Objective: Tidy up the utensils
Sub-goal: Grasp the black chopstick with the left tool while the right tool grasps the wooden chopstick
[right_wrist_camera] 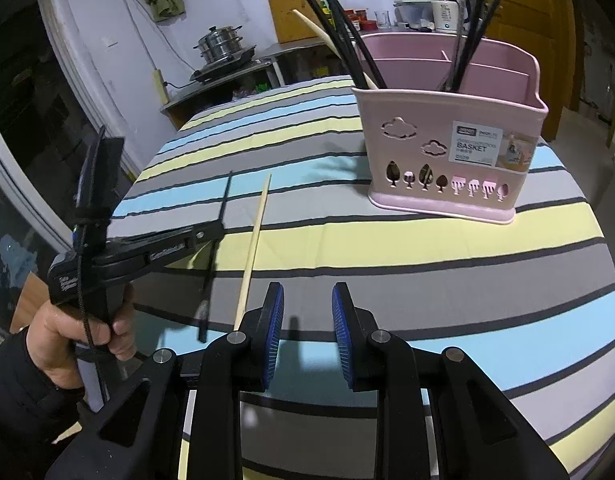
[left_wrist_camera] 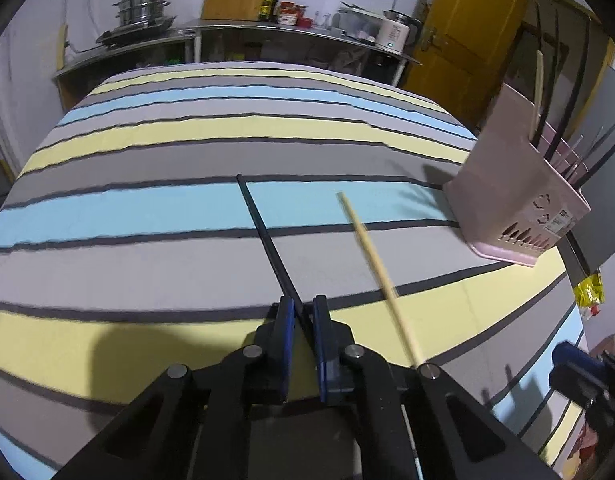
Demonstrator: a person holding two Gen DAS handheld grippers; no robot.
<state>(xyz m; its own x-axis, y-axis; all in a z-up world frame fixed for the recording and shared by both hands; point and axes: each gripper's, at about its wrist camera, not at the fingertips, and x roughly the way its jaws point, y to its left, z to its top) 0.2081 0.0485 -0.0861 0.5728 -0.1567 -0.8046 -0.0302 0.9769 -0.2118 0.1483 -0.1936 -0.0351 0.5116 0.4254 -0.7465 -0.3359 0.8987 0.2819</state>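
Observation:
A black chopstick (left_wrist_camera: 263,232) lies on the striped tablecloth (left_wrist_camera: 147,216), and my left gripper (left_wrist_camera: 302,308) is shut on its near end. Beside it on the right lies a loose pale wooden chopstick (left_wrist_camera: 371,256). At the right stands a pink utensil basket (left_wrist_camera: 519,200) holding several black chopsticks and one wooden one. In the right wrist view, my right gripper (right_wrist_camera: 307,308) is open over the cloth with nothing between its pads. There the wooden chopstick (right_wrist_camera: 253,248) is just left of it, the left gripper (right_wrist_camera: 215,228) is on the black chopstick (right_wrist_camera: 225,196), and the basket (right_wrist_camera: 451,160) is beyond on the right.
A hand (right_wrist_camera: 87,332) in a dark sleeve holds the left gripper's handle. Behind the table is a steel counter (left_wrist_camera: 227,30) with a steamer pot (left_wrist_camera: 143,6), bottles and a kettle. A yellow door (left_wrist_camera: 467,32) is at the back right. A yellow packet (left_wrist_camera: 589,290) hangs past the table's right edge.

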